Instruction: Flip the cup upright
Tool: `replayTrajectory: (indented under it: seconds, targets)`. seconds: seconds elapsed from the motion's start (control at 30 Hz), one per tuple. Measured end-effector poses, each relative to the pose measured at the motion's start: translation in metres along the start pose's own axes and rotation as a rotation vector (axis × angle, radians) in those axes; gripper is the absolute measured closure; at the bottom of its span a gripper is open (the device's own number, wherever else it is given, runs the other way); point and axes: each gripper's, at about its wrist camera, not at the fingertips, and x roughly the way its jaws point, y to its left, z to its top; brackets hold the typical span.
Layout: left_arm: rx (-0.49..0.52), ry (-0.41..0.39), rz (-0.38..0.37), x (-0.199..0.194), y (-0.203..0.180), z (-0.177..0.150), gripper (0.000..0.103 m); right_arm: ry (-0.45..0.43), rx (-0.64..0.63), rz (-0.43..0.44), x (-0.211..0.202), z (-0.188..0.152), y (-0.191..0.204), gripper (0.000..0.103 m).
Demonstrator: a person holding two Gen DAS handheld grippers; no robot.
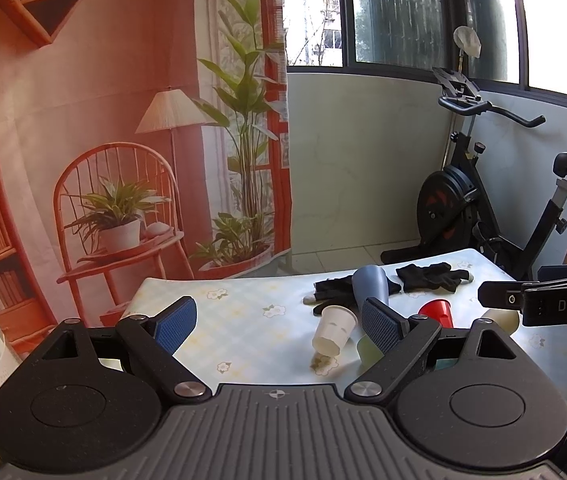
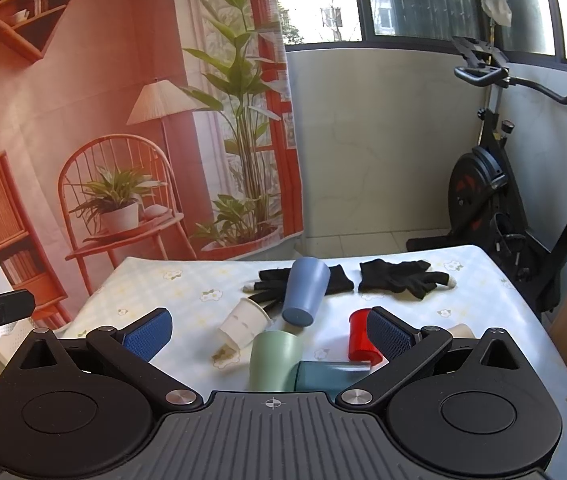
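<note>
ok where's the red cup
In the right wrist view the red cup sits right of centre on the table, beside the teal cup, below the gloves.

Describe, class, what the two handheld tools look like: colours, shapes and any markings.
Both match. The left tool and right tool each have two blue, grid-textured finger pads on black angled links with silver pivot pins, round black discs either side, and a ribbed grey centre plate bearing a crosshair mark. White letters "DAS" show on the right tool's black side. No cables or sleeves show.

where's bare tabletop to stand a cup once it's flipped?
The left of the table is bare cloth, from the left edge to the white cup. A smaller patch lies right of the red cup, below the gloves. The centre is crowded: blue cup, green cup, teal cup.
</note>
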Motion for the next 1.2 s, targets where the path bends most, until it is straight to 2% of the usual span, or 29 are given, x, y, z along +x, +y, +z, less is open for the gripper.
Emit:
replayTrajectory:
  seconds: [1.07,1.2]
  targets:
    - [-0.003,0.002,-0.003,-0.0003,0.0006,0.0002,0.012,0.002,-0.002,0.002,-0.0032,0.0024,0.0005,0.0]
    - [-0.022,0.002,-0.028,-0.0011,0.0021,-0.0003,0.012,0.002,-0.002,0.002,-0.0033,0.0021,0.0011,0.0]
